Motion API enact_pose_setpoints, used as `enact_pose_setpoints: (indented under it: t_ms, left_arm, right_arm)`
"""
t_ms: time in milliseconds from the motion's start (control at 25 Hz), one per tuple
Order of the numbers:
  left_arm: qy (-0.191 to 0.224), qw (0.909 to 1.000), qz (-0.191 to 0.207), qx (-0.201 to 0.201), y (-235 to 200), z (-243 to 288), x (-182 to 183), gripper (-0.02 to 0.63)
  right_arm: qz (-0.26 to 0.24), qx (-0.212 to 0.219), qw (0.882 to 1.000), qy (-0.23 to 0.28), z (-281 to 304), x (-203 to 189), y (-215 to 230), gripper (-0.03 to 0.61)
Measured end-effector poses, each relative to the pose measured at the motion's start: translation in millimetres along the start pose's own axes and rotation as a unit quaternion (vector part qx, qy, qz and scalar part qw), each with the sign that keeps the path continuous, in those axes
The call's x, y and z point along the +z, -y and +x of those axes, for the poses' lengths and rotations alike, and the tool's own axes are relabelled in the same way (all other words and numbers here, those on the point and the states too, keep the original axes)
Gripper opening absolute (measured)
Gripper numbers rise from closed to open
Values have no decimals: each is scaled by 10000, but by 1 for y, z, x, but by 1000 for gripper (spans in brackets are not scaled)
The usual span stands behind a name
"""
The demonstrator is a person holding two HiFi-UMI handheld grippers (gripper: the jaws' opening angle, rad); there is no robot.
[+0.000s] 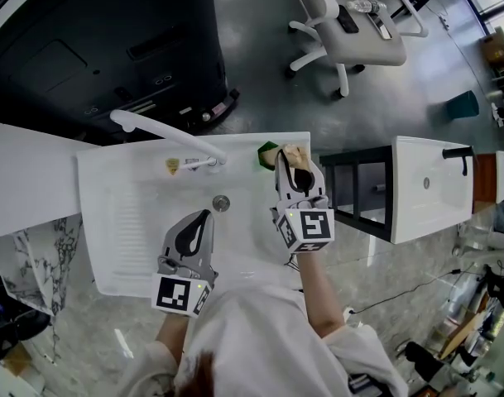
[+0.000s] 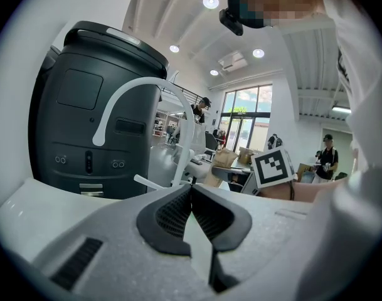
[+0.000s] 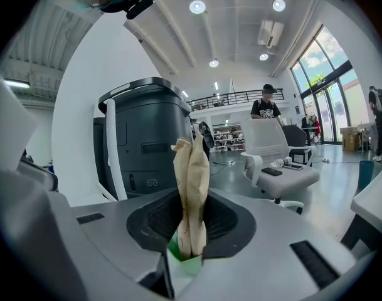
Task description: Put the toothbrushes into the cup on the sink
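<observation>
While the right gripper clamps paper-wrapped toothbrushes above the green cup at the sink's two o'clock corner, the left gripper hovers closed, empty.

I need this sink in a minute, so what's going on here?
A person is working over the white sink with a handheld gripper in each hand. The right gripper is clamped on paper-wrapped toothbrushes, held upright at the green cup on the sink's back corner. I can't tell whether they've entered it. The left gripper hovers over the basin, shut and empty.
</observation>
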State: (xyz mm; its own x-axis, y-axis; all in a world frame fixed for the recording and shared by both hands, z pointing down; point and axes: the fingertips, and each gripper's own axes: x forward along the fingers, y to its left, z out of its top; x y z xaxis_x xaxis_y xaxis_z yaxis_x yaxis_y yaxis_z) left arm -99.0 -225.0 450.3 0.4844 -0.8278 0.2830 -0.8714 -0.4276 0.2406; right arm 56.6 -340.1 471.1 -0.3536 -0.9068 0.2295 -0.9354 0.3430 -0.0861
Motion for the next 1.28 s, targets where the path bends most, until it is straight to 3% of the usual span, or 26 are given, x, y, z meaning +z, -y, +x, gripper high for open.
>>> enact_pose_setpoints:
  t_ms: [240, 560, 1280]
  left_arm:
    - [10, 10000, -10, -24, 3, 3, -1, 15]
    - [28, 10000, -30, -5, 1, 1, 0, 15]
    - [85, 10000, -27, 23, 3, -5, 2, 15]
  right_arm:
    - [-22, 7, 10000, 7, 3, -9, 3, 78]
    - [-487, 172, 9987, -13, 8, -26, -7, 78]
    - [-376, 95, 9992, -11, 6, -27, -4, 78]
